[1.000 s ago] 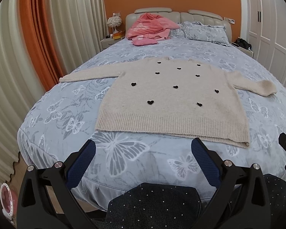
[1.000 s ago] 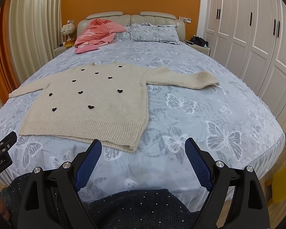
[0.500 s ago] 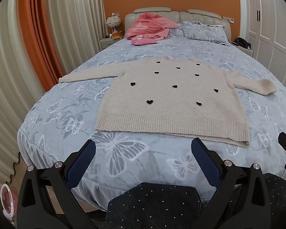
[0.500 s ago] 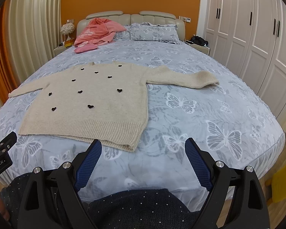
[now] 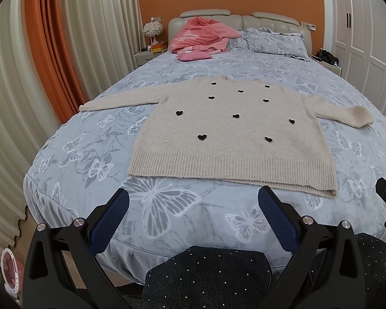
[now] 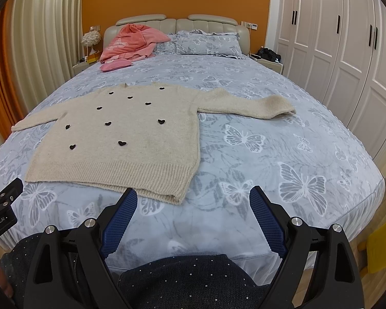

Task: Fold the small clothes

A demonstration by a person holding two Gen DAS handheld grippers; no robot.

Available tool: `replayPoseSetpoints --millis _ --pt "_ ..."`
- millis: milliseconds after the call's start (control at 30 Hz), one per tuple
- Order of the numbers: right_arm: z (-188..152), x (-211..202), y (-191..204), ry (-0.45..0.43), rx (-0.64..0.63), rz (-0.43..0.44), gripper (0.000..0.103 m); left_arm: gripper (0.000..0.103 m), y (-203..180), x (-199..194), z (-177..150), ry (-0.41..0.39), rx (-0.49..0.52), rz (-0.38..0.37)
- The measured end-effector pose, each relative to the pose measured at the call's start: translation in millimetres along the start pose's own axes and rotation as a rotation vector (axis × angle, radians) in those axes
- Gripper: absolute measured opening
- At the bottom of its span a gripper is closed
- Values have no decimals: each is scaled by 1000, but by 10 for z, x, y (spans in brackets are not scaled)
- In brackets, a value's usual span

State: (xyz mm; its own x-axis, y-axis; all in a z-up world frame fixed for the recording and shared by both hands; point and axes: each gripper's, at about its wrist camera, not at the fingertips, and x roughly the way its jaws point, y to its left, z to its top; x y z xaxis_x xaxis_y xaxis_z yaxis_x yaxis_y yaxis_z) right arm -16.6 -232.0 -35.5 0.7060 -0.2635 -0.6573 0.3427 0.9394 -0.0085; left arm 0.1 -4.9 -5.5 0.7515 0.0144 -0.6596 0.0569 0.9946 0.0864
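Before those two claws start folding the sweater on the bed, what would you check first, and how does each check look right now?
1. Sweater lies flat, front up: ok.
2. Both sleeves spread out to the sides: ok.
3. Left gripper open and empty: ok.
4. Right gripper open and empty: ok.
5. Pink clothes by the pillows, clear of the sweater: ok.
6. Hem smooth: not ok, its right corner is doubled.

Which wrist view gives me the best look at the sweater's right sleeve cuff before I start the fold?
The right wrist view. There the right sleeve cuff lies well inside the frame, with the whole sleeve stretched across the bedspread. The left wrist view shows the same cuff too, but far toward the right edge, where the fisheye bends it.
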Motion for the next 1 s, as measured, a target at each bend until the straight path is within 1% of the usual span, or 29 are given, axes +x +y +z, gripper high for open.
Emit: replayPoseSetpoints --millis 833,1000 --pt "-5 2 -5 6 2 2 86 98 -10 -3 1 2 3 1" --pt "-58 50 -74 40 35 14 86 98 -12 -1 4 13 2 -7"
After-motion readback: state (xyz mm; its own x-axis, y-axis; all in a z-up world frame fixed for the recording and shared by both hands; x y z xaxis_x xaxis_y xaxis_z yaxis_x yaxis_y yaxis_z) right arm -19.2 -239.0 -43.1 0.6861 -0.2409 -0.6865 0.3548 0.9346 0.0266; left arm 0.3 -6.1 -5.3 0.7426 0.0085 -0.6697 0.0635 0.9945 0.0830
